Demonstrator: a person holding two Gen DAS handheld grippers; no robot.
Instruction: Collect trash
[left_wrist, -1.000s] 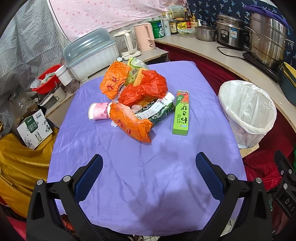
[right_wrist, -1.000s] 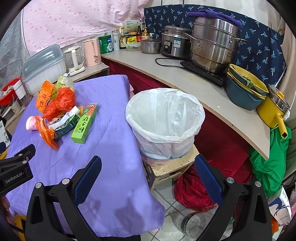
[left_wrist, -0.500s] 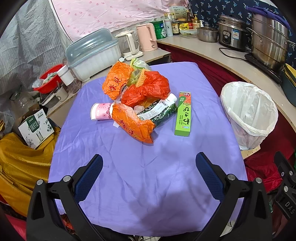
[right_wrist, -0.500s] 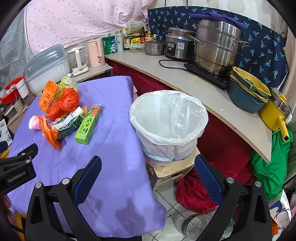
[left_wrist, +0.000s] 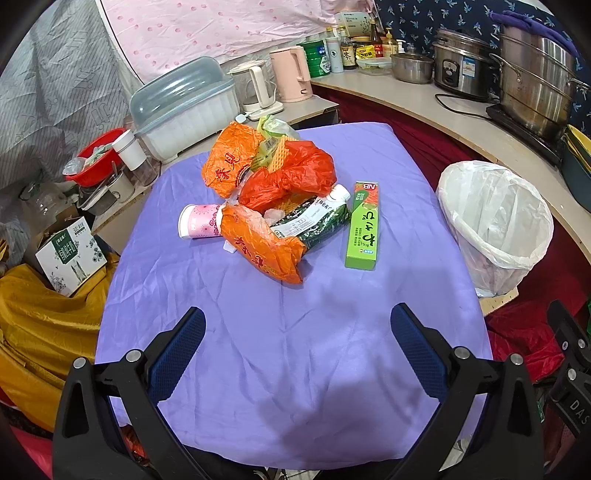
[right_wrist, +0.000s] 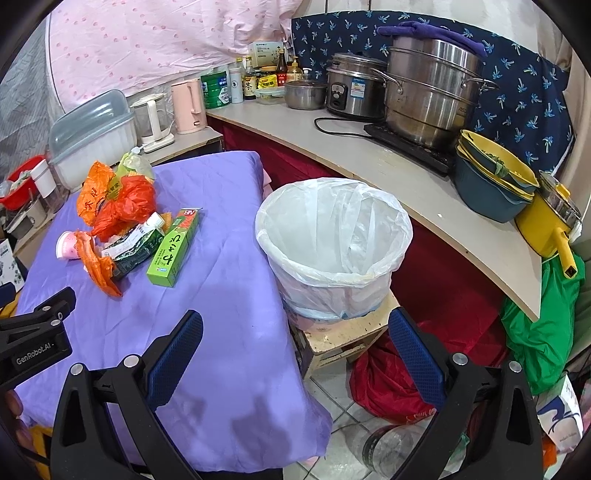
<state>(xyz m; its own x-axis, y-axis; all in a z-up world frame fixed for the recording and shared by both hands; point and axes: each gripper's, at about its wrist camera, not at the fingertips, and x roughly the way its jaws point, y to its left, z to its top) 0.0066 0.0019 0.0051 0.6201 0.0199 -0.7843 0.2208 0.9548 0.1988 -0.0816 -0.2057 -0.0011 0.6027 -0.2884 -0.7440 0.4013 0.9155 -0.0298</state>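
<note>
A heap of trash lies mid-table on the purple cloth (left_wrist: 295, 350): orange plastic bags (left_wrist: 266, 247), a red-orange bag (left_wrist: 291, 177), a pink paper cup (left_wrist: 199, 221), a dark green carton (left_wrist: 314, 225) and a green box (left_wrist: 364, 225). The heap also shows in the right wrist view, with the green box (right_wrist: 173, 251) nearest. A white-lined trash bin (left_wrist: 495, 221) (right_wrist: 336, 240) stands on a small stool right of the table. My left gripper (left_wrist: 295, 354) is open and empty over the near cloth. My right gripper (right_wrist: 295, 358) is open and empty, over the table's right edge, before the bin.
A curved counter (right_wrist: 406, 177) behind the bin carries steel pots, a rice cooker, bowls and bottles. A covered dish rack (left_wrist: 184, 103) and kettles stand beyond the table. A cardboard box (left_wrist: 70, 254) and yellow cloth lie left. Red and green bags and a bottle lie on the floor.
Both grippers have drifted slightly forward; the trash heap and bin appear a little nearer. Nothing was grasped or moved.
</note>
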